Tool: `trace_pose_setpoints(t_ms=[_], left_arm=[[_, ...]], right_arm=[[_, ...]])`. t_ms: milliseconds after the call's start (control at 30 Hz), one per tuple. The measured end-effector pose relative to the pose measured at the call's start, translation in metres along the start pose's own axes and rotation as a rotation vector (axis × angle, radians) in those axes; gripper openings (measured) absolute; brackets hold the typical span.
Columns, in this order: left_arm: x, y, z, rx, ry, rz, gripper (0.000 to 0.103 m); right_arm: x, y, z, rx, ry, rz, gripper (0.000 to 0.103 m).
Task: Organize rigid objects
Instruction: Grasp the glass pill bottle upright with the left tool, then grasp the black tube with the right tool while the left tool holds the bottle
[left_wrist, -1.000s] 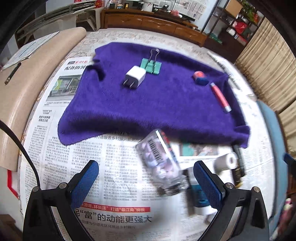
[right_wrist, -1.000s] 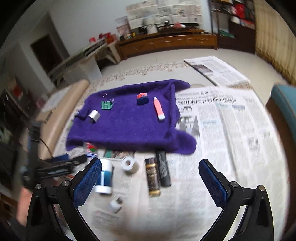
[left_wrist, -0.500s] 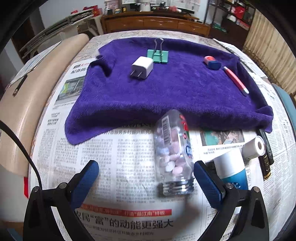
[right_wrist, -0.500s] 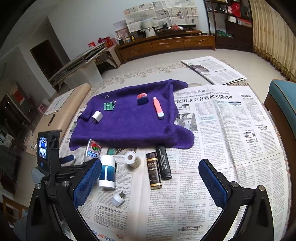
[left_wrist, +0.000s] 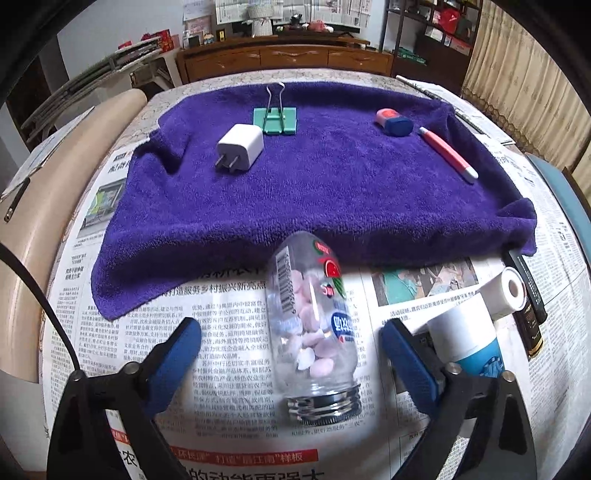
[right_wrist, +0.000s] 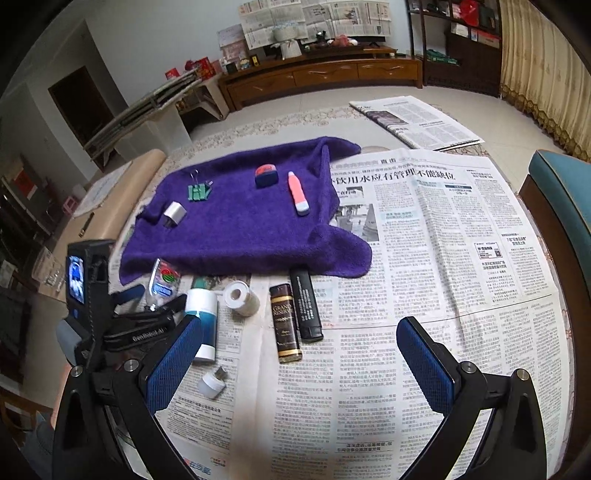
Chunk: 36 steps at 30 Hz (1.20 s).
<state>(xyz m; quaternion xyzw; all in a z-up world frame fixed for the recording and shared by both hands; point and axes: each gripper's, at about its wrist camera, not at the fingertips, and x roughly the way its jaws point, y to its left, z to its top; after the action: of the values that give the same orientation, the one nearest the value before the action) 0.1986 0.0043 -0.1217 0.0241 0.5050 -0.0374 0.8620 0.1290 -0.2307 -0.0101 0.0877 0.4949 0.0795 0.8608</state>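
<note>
left gripper (left_wrist: 291, 350): your fingers are spread wide, one on each side of the clear bottle, not touching it.
clear bottle (left_wrist: 314, 325): lying on its side on the newspaper just in front of the purple towel's near edge, its threaded neck toward you, pale pink and white tablets inside.
right gripper (right_wrist: 299, 362): your fingers are wide apart and hold nothing, hovering over the newspaper in front of the towel.
purple towel (left_wrist: 332, 192): spread on the newspaper-covered surface; this is the landmark for everything below.
white charger (left_wrist: 240, 147): on the towel, toward its left side, prongs pointing to you.
green binder clip (left_wrist: 275, 120): on the towel, just behind the charger.
eraser (left_wrist: 393, 123): red and blue, on the towel's far right part.
pink pen (left_wrist: 448, 155): on the towel, just right of the eraser, lying aslant.
white and blue tube (right_wrist: 203, 314): off the towel, in front of its near edge, beside the bottle.
tape roll (right_wrist: 242, 297): just in front of the towel's near edge, right of the tube.
brown lighter (right_wrist: 286, 325): in front of the towel, side by side with the black lighter (right_wrist: 304, 304).
small white cap (right_wrist: 210, 384): farthest in front of the towel, near your right gripper's left finger.
</note>
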Motion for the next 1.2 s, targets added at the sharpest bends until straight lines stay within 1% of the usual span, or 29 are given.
trace_pose_setpoints(t_ms=[33,67,133,333,433,567,667,733,833,900,1000,1100,1167,1200], left_arm=[[-0.002,0.001,0.000,0.002,-0.010,-0.003,0.081],[-0.005,0.002,0.001,0.003,-0.023,-0.005,0.061],[-0.007,0.004,0.004,0.013,-0.034,-0.018,0.041],[-0.009,0.006,0.002,0.029,-0.037,-0.031,0.040],[-0.014,0.008,-0.001,0.016,-0.040,-0.058,0.040],[-0.022,0.010,0.000,0.027,-0.055,-0.059,0.040],[-0.026,0.016,0.001,0.008,-0.053,-0.083,0.040],[-0.027,0.022,0.001,-0.004,-0.048,-0.096,0.040],[-0.029,0.029,0.001,-0.016,-0.049,-0.107,0.040],[-0.029,0.034,0.000,-0.025,-0.043,-0.119,0.040],[-0.028,0.039,-0.001,-0.032,-0.039,-0.131,0.040],[-0.028,0.044,-0.002,-0.039,-0.040,-0.135,0.040],[-0.026,0.048,-0.002,-0.048,-0.036,-0.139,0.040],[-0.026,0.050,-0.002,-0.054,-0.035,-0.142,0.040]], right_arm=[[0.002,-0.001,-0.001,-0.005,0.007,-0.010,0.103],[0.003,-0.002,-0.002,-0.009,0.014,-0.014,0.103],[0.006,-0.006,-0.003,-0.009,0.023,-0.032,0.103],[0.017,-0.023,-0.008,-0.026,0.032,-0.041,0.101],[0.027,-0.027,-0.011,-0.049,0.034,-0.060,0.100],[0.049,-0.021,-0.013,-0.117,0.036,-0.073,0.091],[0.067,-0.015,-0.012,-0.180,0.042,-0.121,0.082],[0.077,-0.013,-0.012,-0.199,0.046,-0.159,0.081],[0.086,-0.009,-0.010,-0.203,0.059,-0.150,0.081],[0.087,-0.003,-0.009,-0.214,0.026,-0.165,0.081],[0.090,0.002,-0.006,-0.243,0.008,-0.217,0.081],[0.096,0.004,-0.004,-0.239,0.015,-0.210,0.082],[0.103,0.007,-0.006,-0.261,0.043,-0.218,0.081],[0.101,0.009,-0.006,-0.262,0.019,-0.222,0.081]])
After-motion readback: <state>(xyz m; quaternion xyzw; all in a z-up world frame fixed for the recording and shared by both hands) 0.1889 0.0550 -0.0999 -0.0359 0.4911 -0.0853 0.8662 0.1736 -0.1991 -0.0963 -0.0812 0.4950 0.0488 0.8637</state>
